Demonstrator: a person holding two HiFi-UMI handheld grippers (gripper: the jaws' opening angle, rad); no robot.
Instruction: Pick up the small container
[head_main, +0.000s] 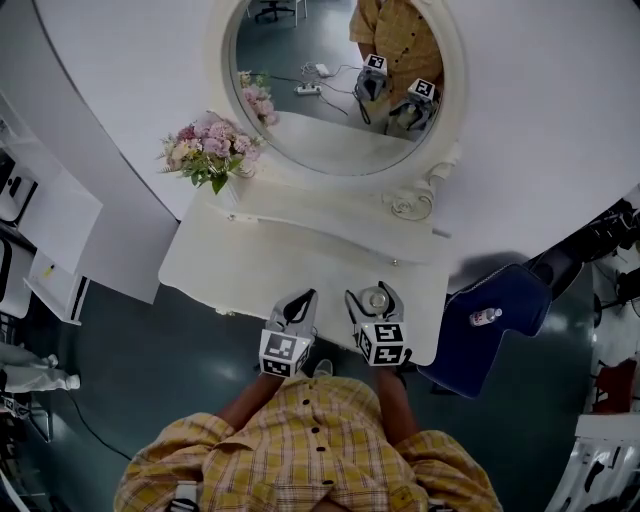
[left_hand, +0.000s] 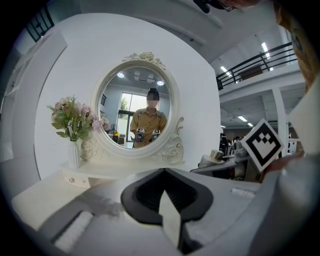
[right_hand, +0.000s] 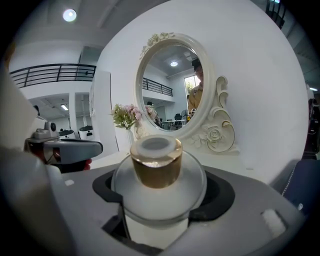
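Right claw pinching the small container
The right claw (head_main: 375, 300) grips the gold-capped small container (right_hand: 156, 167) at the front edge of the white surface (head_main: 250, 265). Just beside it, the left claw (left_hand: 164, 172) is pressed together, empty.

Both arms (head_main: 250, 403) are reaching forward side by side. The left gripper (head_main: 303, 297) is holding its 2 jaws together, empty; the right gripper (head_main: 375, 298) is clamping its 2 jaws on the container (right_hand: 157, 176)

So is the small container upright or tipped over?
Upright. The small container sits between the jaws of the right gripper, its gold cap on top and level.
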